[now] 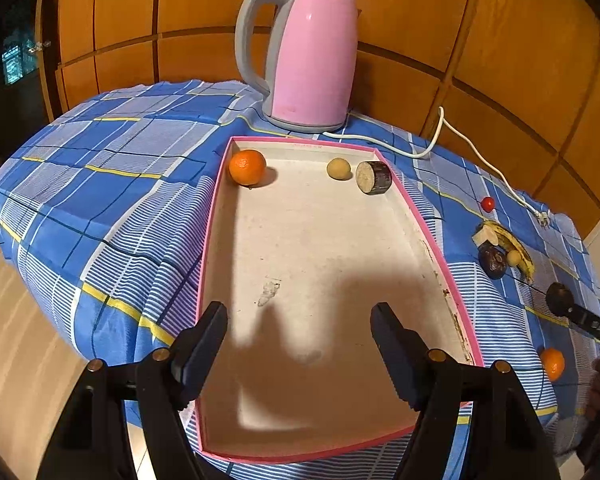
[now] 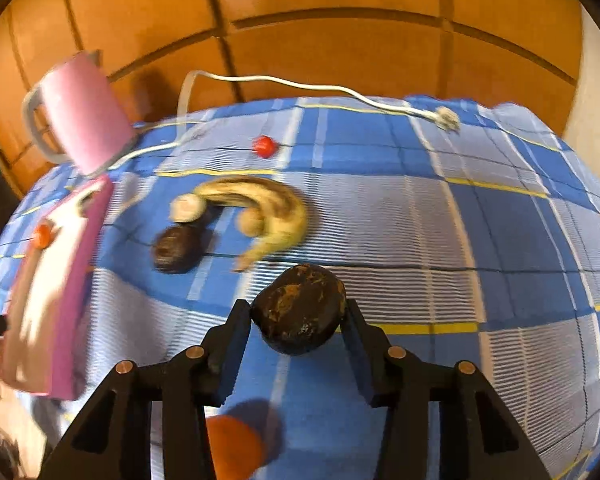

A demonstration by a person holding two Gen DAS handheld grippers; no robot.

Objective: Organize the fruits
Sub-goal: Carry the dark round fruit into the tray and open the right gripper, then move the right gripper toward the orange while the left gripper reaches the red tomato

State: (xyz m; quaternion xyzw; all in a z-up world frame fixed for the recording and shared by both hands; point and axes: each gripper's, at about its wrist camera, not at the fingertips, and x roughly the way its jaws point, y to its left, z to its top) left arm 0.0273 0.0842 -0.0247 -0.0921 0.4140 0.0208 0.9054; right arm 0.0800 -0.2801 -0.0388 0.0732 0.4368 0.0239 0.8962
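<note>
Fruits lie split: an orange (image 1: pixel 247 167), a small yellow fruit (image 1: pixel 338 169) and a cut dark piece (image 1: pixel 374 177) sit at the pink tray's (image 1: pixel 428 222) far end. Right of the tray, the right gripper (image 2: pixel 299 316) pinches a dark fruit (image 2: pixel 300 312) above the cloth near the banana (image 2: pixel 266 208), while the left gripper (image 1: pixel 299 320) hangs spread over the tray's near end.

The left wrist view looks down along its tongs (image 1: pixel 300 344) over the tray (image 1: pixel 420 216); the right looks low across the bench (image 2: pixel 460 220). Both share the kettle (image 1: pixel 312 56) and banana (image 2: pixel 260 204).

Dark, scuffed fruit (image 2: pixel 300 314) clamped between jaws.
</note>
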